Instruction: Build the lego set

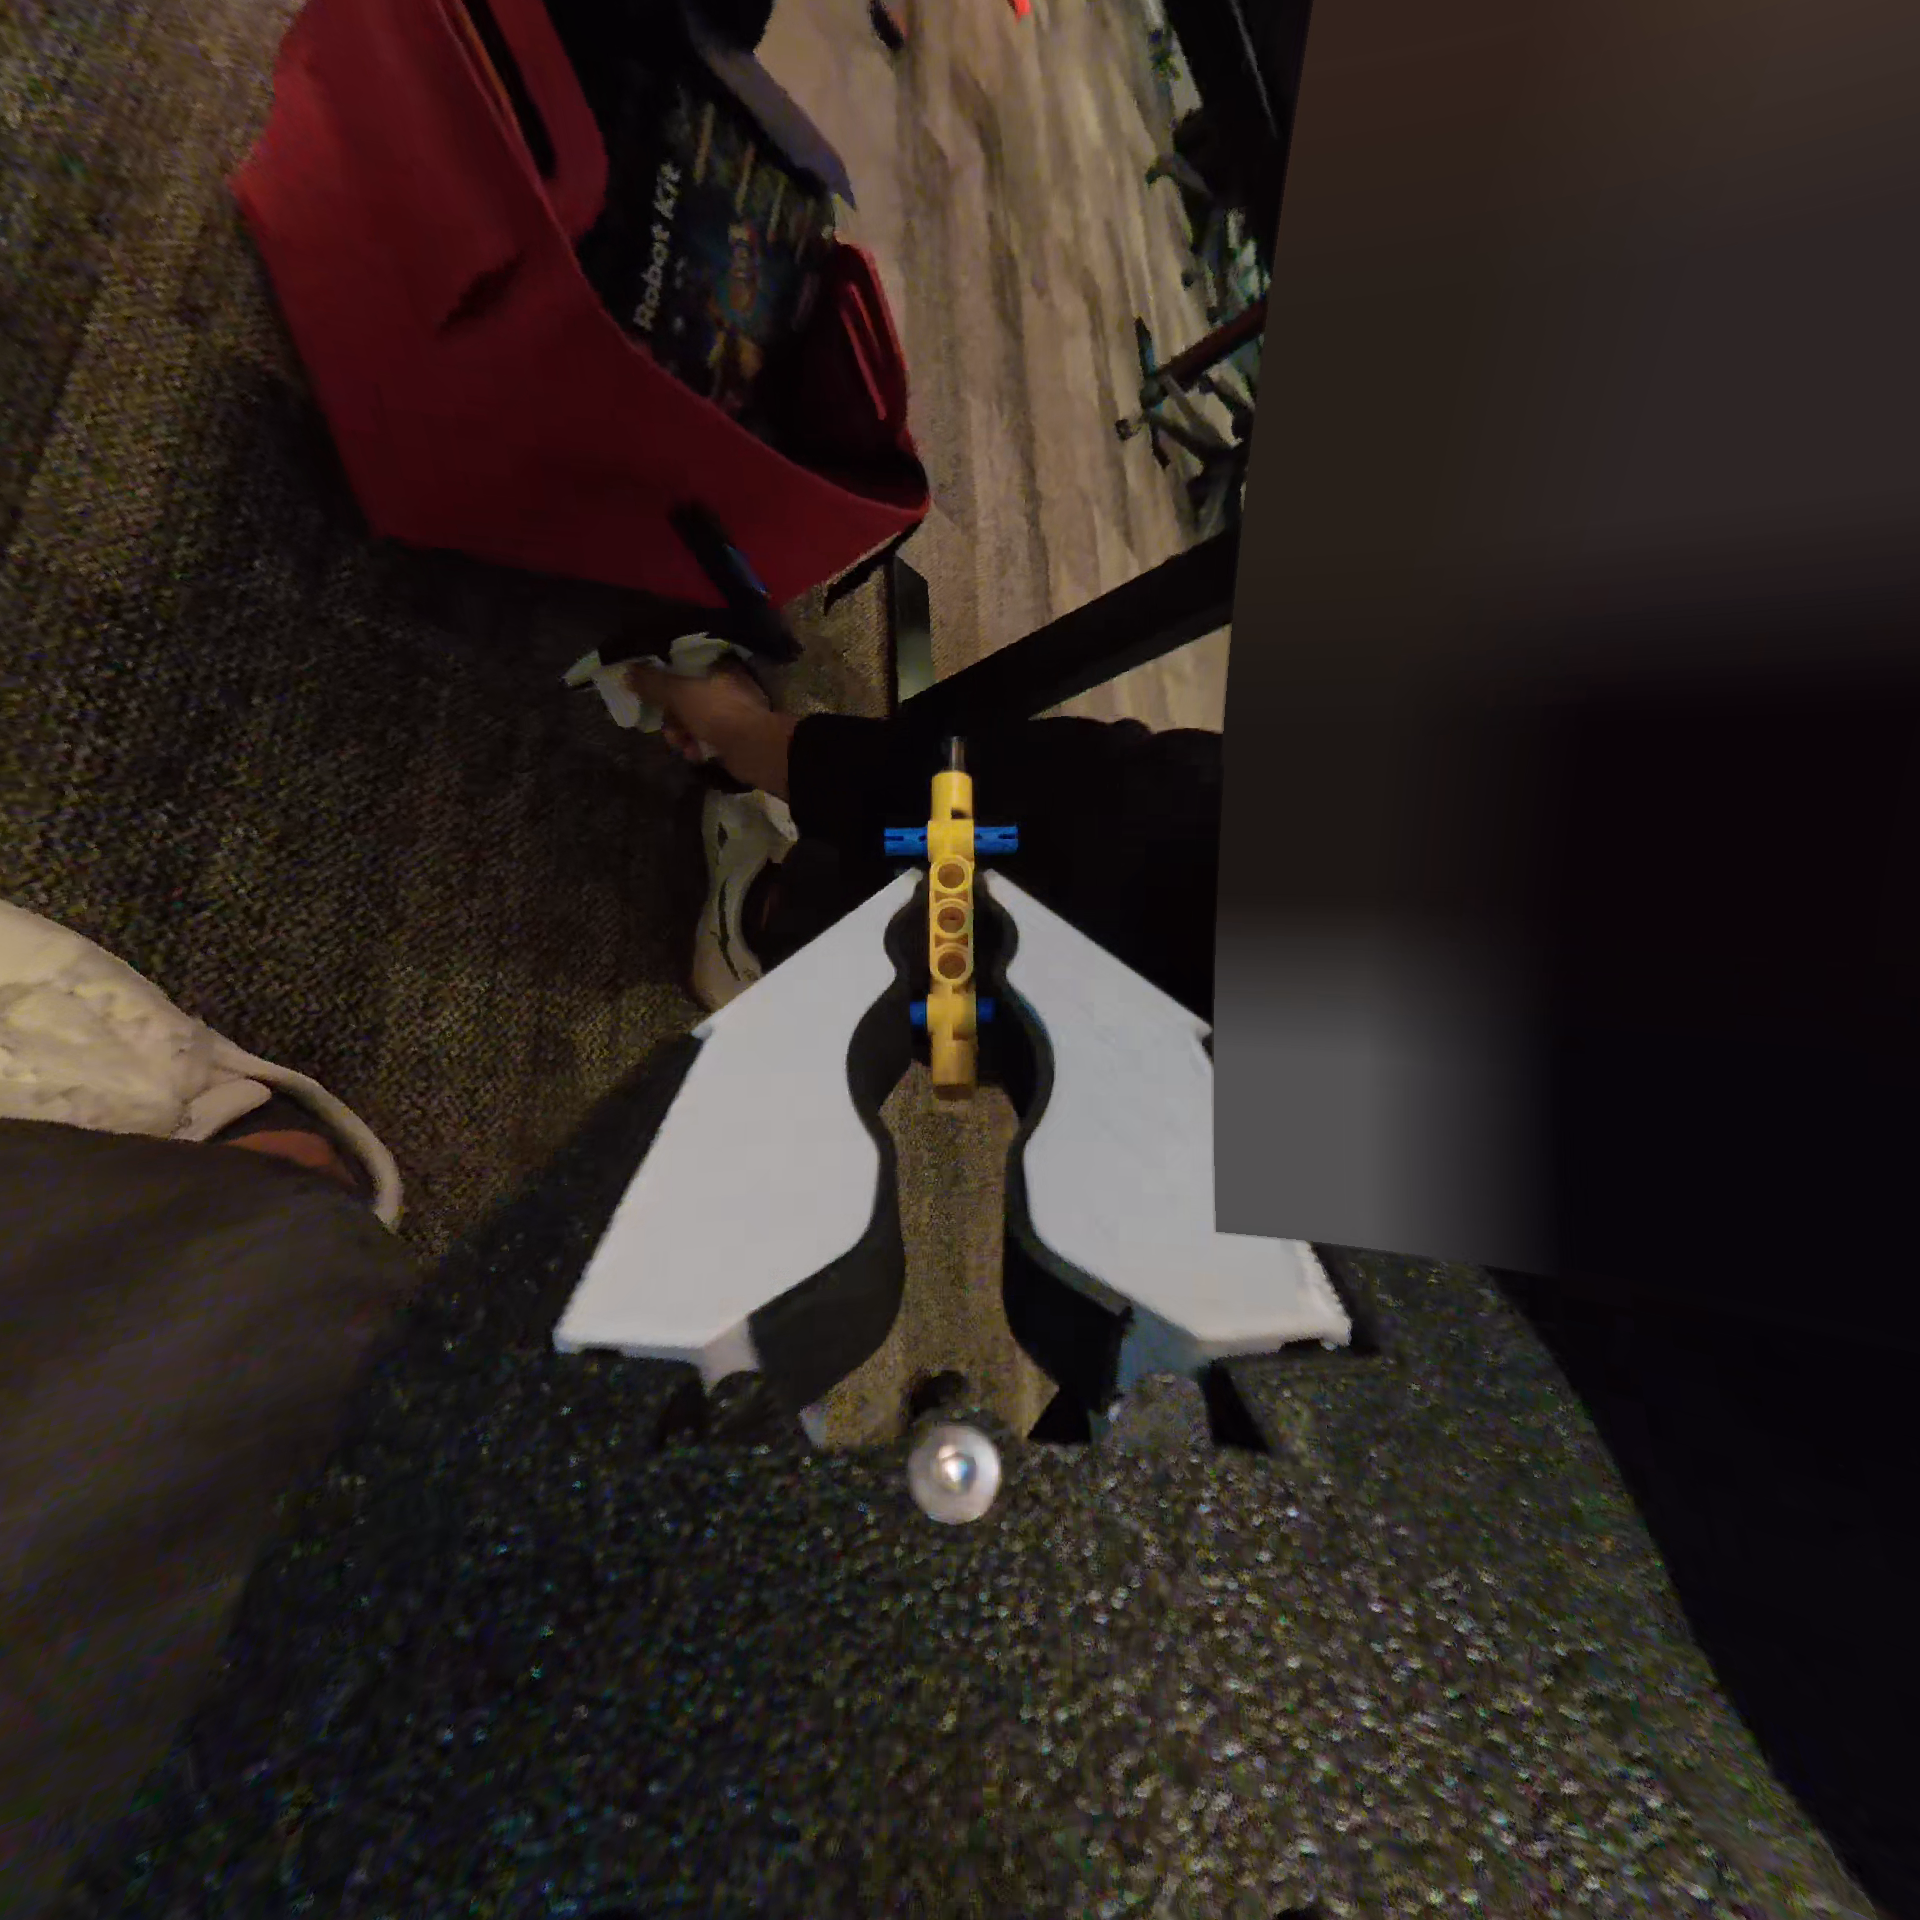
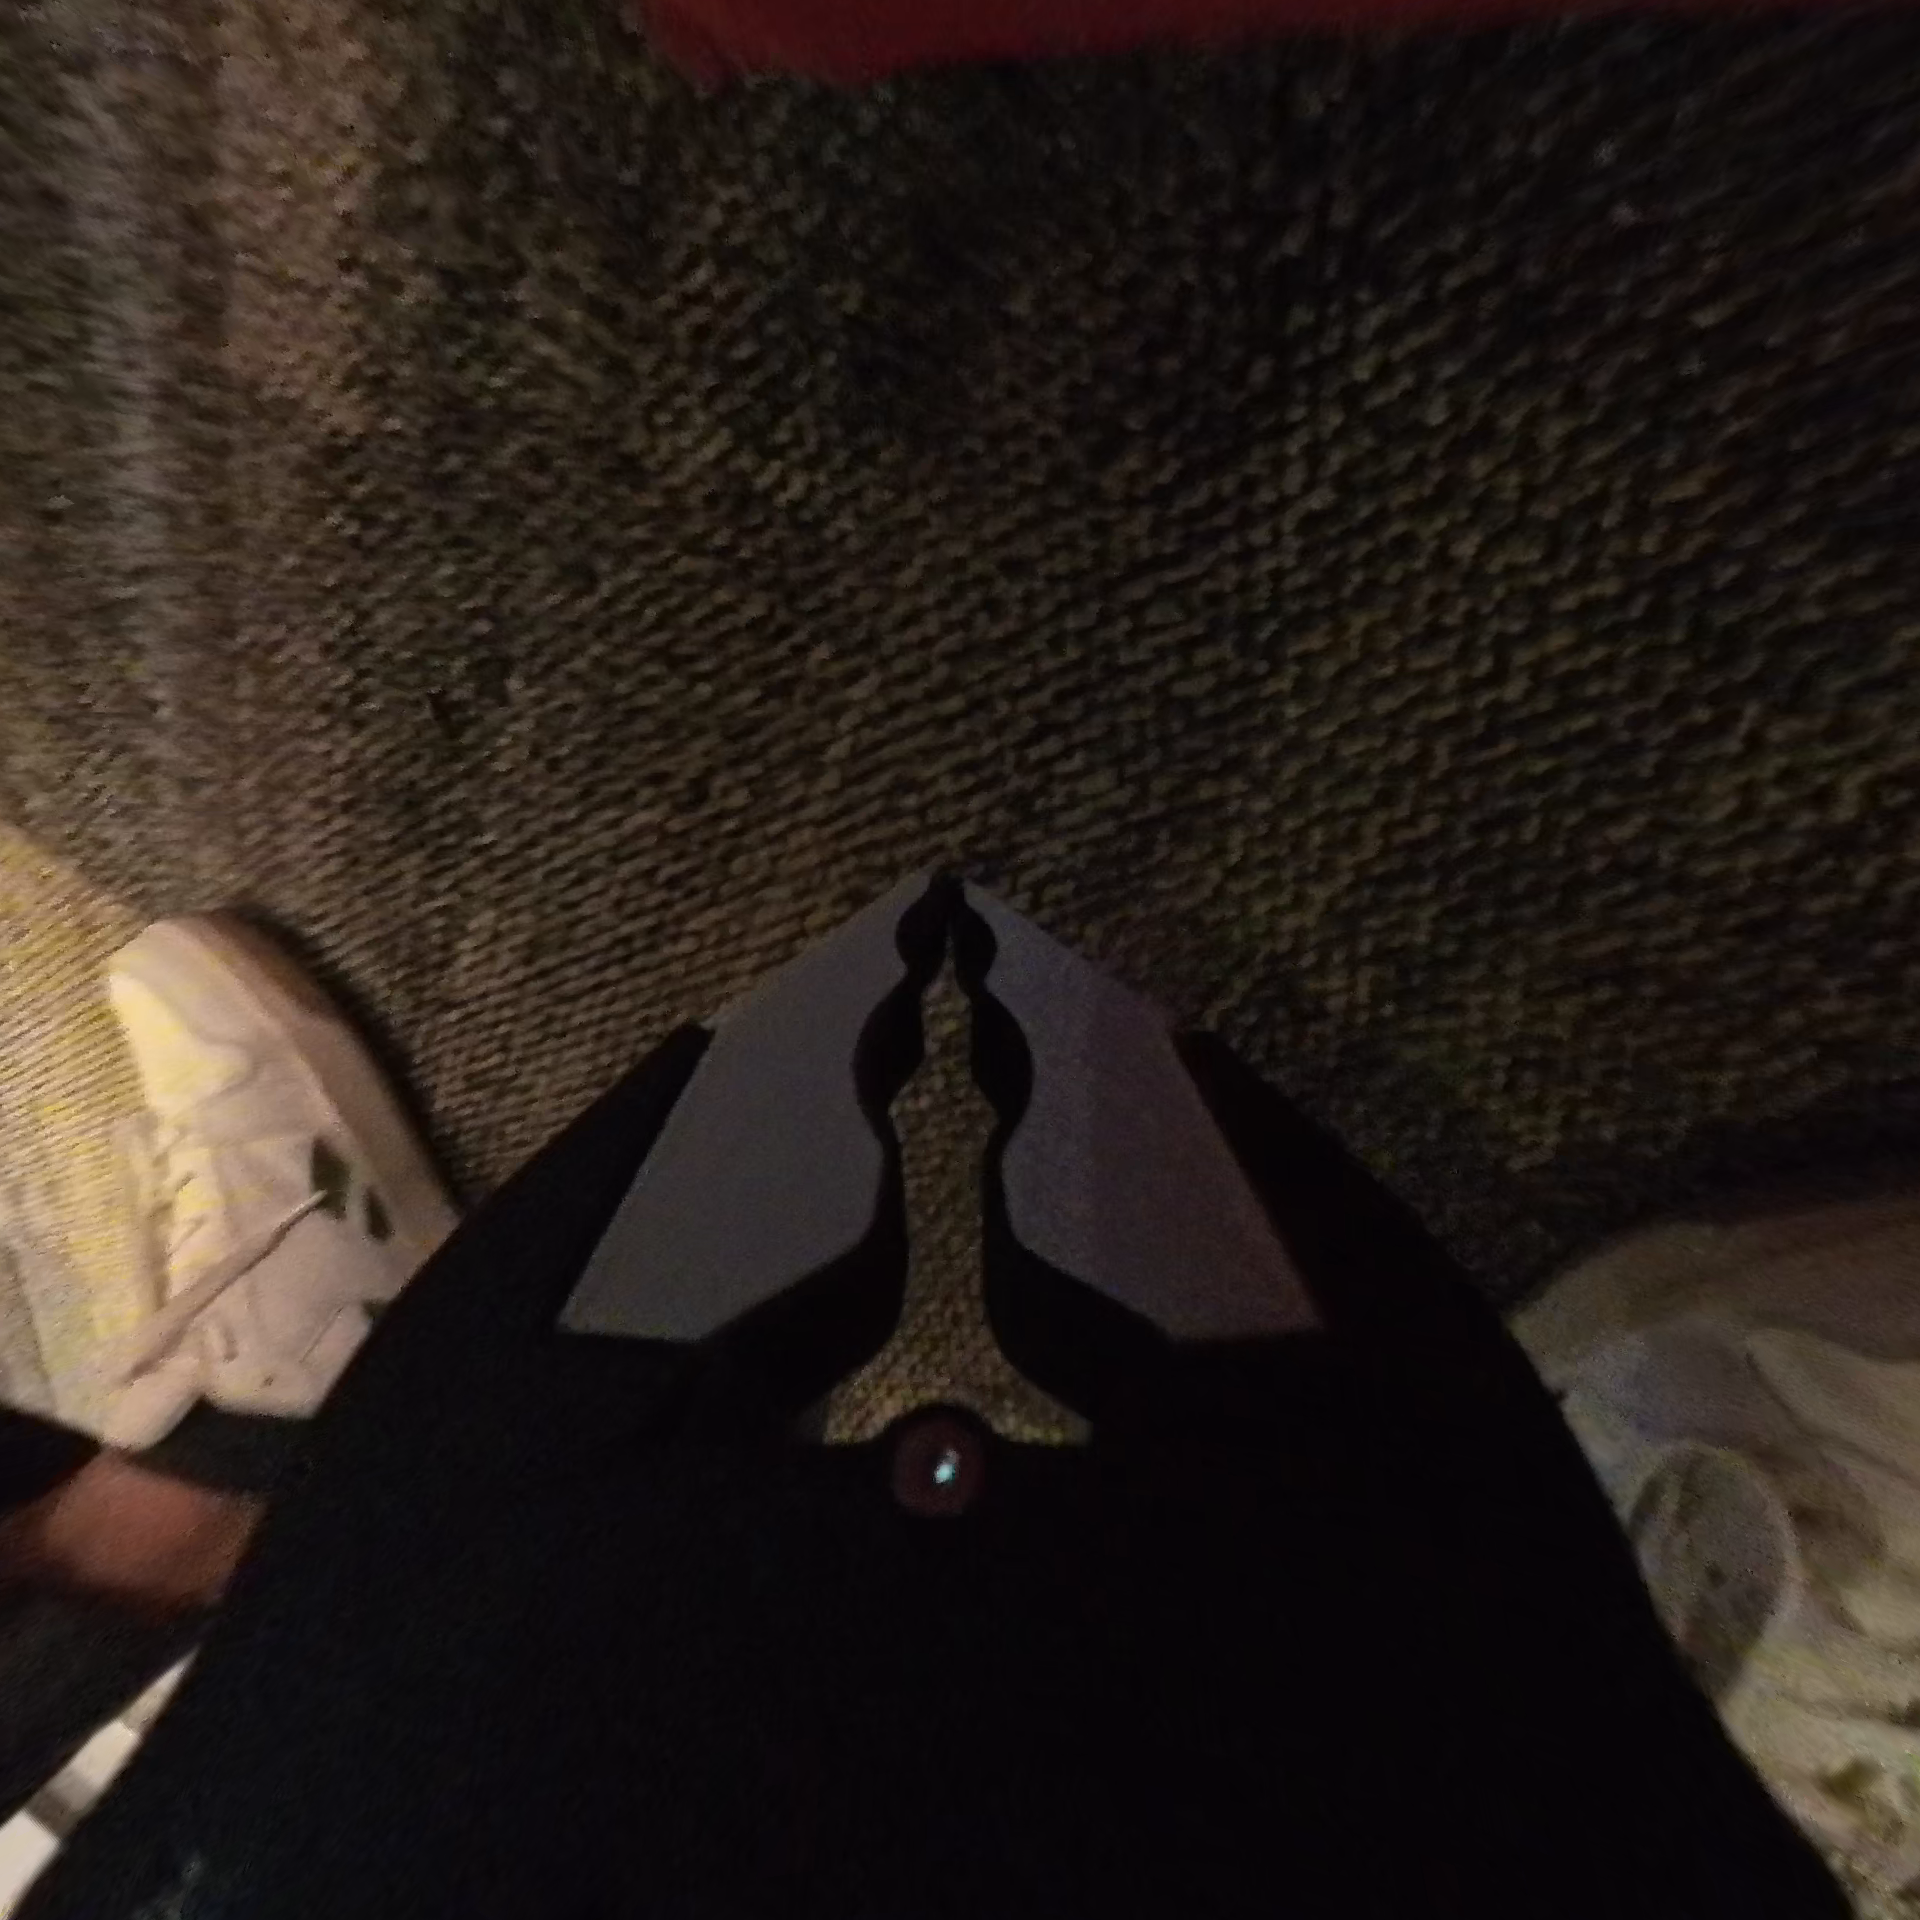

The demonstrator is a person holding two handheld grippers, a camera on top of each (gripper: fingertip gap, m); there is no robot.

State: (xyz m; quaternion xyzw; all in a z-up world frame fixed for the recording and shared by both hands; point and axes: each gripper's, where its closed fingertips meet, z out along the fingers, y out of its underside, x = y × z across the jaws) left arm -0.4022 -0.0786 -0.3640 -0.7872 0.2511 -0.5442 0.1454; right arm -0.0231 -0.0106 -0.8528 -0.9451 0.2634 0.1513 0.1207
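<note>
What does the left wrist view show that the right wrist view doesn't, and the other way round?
Only the left wrist view: the left gripper shut on a yellow beam with blue pins, an open red box, and a dark panel.

Only the right wrist view: the right gripper, its fingers closed on nothing, and a pale crumpled cloth.

Both: the brown carpet and a white shoe.

A red bin (image 1: 436,312) holding a dark printed box (image 1: 717,260) is seen on the brown carpet (image 1: 260,727), at its edge beside pale flooring (image 1: 1039,312). White shoes (image 2: 208,1174) are seen resting on the carpet nearby.
</note>
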